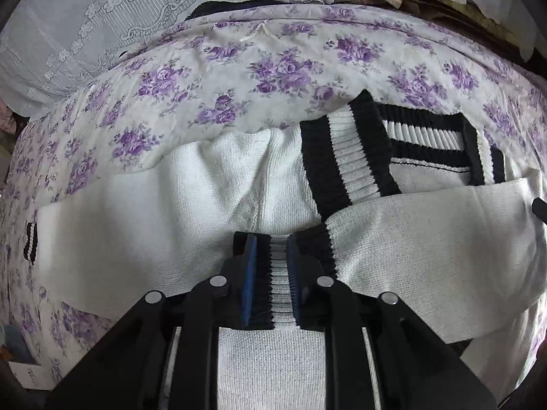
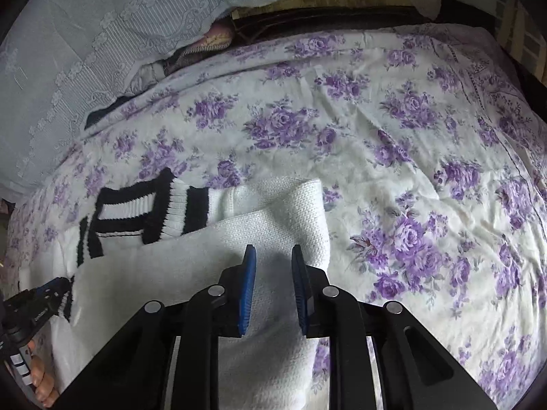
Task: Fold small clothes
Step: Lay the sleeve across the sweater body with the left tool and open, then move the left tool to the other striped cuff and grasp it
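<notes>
A small white knit sweater (image 1: pixel 191 205) with black-and-white ribbed trim lies on the floral bedsheet (image 1: pixel 273 61). One sleeve (image 1: pixel 427 246) is folded across its body. My left gripper (image 1: pixel 271 242) has its blue pads on either side of the sleeve's striped cuff (image 1: pixel 278 273), closed on it. In the right wrist view the sweater (image 2: pixel 191 273) lies at lower left, with its striped collar (image 2: pixel 143 212) at the left. My right gripper (image 2: pixel 273 253) is open, just above the sweater's folded white sleeve (image 2: pixel 290 218). The left gripper (image 2: pixel 51 294) shows at the far left edge there.
A pale lace cover (image 1: pixel 85 34) and piled items lie at the back left; the cover also shows in the right wrist view (image 2: pixel 102 34). A dark wooden bed edge (image 2: pixel 324 13) runs along the back. The sheet (image 2: pixel 427 171) stretches to the right.
</notes>
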{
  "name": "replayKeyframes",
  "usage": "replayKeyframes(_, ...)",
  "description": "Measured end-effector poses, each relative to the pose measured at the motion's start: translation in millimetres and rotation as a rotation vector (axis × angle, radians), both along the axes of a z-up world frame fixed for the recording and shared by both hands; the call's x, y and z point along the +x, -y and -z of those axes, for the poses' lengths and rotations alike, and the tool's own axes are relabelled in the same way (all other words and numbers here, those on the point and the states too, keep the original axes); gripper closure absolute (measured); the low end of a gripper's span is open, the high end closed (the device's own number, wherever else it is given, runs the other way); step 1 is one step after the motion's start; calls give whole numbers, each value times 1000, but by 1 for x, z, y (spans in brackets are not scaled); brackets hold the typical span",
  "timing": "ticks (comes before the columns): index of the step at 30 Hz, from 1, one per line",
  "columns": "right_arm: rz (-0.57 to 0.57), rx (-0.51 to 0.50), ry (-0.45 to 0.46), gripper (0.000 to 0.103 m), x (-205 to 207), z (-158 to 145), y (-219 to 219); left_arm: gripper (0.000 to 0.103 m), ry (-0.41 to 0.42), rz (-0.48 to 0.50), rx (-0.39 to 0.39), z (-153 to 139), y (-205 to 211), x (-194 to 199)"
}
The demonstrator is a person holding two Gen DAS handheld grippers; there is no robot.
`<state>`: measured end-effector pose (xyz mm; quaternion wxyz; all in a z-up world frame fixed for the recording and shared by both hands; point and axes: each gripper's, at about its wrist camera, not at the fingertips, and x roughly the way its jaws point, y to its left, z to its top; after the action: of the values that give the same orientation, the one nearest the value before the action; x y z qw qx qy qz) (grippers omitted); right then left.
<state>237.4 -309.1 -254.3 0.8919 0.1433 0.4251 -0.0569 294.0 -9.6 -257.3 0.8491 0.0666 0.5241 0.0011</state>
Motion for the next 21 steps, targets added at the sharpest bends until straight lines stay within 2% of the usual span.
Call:
replayKeyframes(3,-27,-3,27,81,-28,-11,-6,84,3,-9,-131,-15,-11,-11)
replayKeyframes(5,-43,-3,13,81,-45,-8,-12,69,5,-11,-160,-16,-13,-18)
replayKeyframes(9,-56,-4,-58,80,-58,20,-18,64,-24,6,-77,9,-3,-26)
replayKeyframes(12,-73,-53,-54,80,-58,19,-24,63,-5,21,-9,7,6,-28)
replayKeyframes(16,-73,-10,1,77,-66,-2,-23,64,0,-8,-82,-9,-7,-31)
replayKeyframes(18,-93,-25,-36,65,-66,5,-28,60,-13,-39,-89,-8,-18,-32)
replayKeyframes(20,-108,-30,-63,65,-68,20,-31,54,-52,-74,-88,3,-30,-29)
replayKeyframes(21,-115,-53,-46,65,-70,21,-34,52,-60,-90,-123,5,-38,-30)
